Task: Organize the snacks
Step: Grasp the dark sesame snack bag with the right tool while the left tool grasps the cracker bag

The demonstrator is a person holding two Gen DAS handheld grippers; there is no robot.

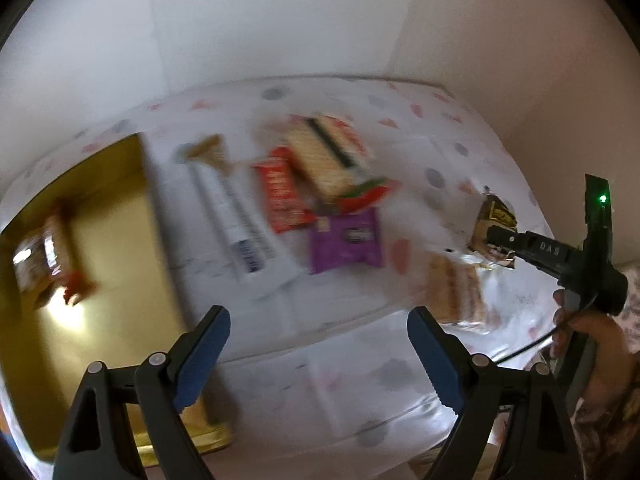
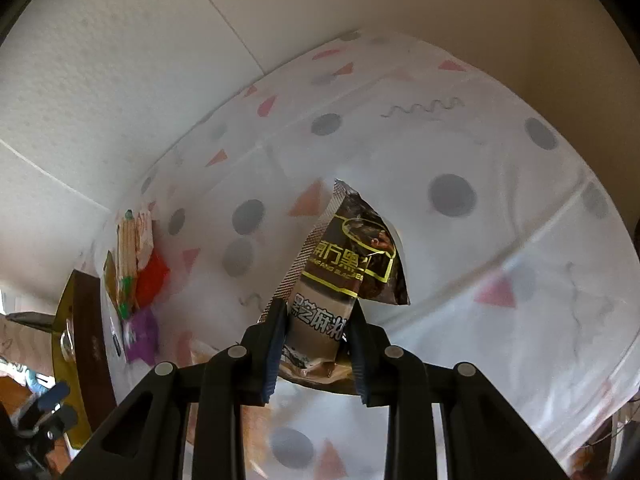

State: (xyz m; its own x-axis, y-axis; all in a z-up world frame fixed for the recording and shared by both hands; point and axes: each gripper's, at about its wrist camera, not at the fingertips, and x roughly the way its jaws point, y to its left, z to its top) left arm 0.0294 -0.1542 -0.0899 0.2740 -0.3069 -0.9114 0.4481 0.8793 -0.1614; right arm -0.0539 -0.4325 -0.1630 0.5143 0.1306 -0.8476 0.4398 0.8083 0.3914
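Your right gripper [image 2: 316, 344] is pinching a brown sesame snack packet [image 2: 344, 276], lifted clear of the dotted tablecloth [image 2: 500, 208]. Your left gripper [image 1: 320, 356] is spread wide w/ nothing between the pads, over the cloth beside the gold tin [image 1: 120, 208]. Remaining snacks, incl. red pack [image 1: 282, 192] & purple pack [image 1: 346, 242], lie near the tin; left view blurred.

Home: patterned tablecloth [image 2: 460, 152], scattered snacks [image 1: 320, 184]

My counter [image 2: 500, 208] wore a white cloth with grey dots and pink triangles, pushed into a corner of plain white walls [image 1: 260, 20]; soft light, left view blurred.
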